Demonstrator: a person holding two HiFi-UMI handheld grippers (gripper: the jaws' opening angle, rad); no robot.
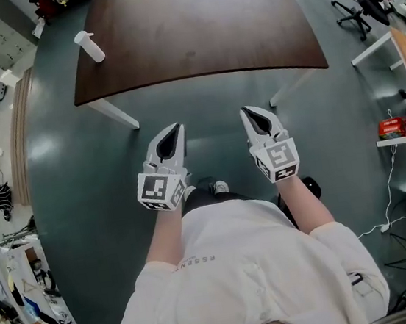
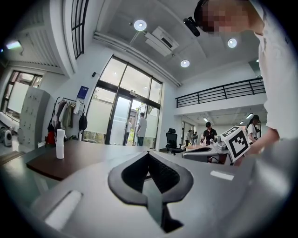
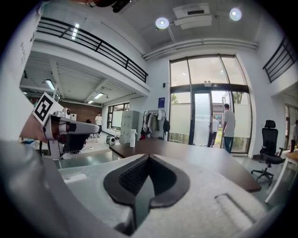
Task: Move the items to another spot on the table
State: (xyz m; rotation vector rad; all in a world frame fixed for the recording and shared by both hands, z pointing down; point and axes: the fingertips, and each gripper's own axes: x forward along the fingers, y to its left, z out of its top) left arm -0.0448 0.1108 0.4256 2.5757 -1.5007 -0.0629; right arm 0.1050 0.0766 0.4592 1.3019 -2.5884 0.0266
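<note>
Head view: left gripper [image 1: 178,127], right gripper [image 1: 245,110], jaws together, apparently empty, before table [image 1: 194,40].

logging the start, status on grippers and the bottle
Left gripper shut, empty. Right gripper shut, empty. White bottle upright at the table near left corner, untouched. Both grippers short of the table, nothing between.

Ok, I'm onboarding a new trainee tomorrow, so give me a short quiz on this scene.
1. True or false: the left gripper and right gripper are over the table.
2. The grippers hold: A) nothing B) a cup C) a cloth.
3. Which gripper is nearer the white bottle?
Key: 1 false, both are short of its edge; 2 A, both shut and empty; 3 left.
</note>
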